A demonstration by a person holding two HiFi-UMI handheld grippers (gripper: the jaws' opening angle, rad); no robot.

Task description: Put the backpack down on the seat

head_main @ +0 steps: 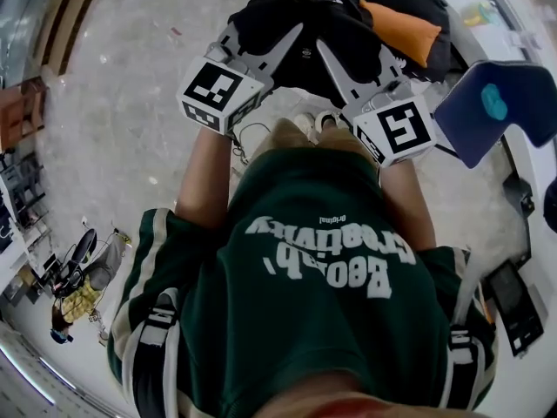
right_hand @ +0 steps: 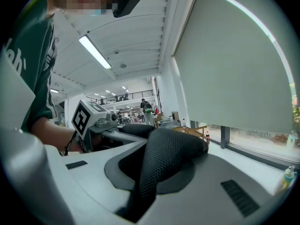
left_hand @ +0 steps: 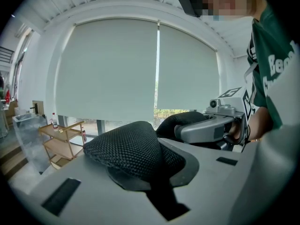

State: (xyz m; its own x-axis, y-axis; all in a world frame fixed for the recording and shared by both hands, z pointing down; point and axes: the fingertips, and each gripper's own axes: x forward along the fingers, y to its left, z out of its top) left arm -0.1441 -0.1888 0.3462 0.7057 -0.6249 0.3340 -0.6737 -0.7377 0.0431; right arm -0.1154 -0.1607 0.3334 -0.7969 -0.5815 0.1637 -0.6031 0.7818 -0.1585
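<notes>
The black backpack (head_main: 335,24) with an orange panel hangs in front of me, held by both grippers. My left gripper (head_main: 294,40) is shut on a black mesh shoulder strap (left_hand: 133,149), which bulges out over its grey jaws. In the same way my right gripper (head_main: 324,52) is shut on the other mesh strap (right_hand: 166,156). The two grippers sit close together, jaws angled toward each other at the bag's near side. The blue seat (head_main: 505,103) stands to the right of the bag. In the left gripper view the right gripper (left_hand: 211,125) shows just beyond the strap.
A pale speckled floor (head_main: 130,77) lies below. A white counter edge runs behind the blue seat. Black devices (head_main: 513,299) sit at the right. A wooden shelf unit (left_hand: 63,139) stands by the big blinded window (left_hand: 117,69).
</notes>
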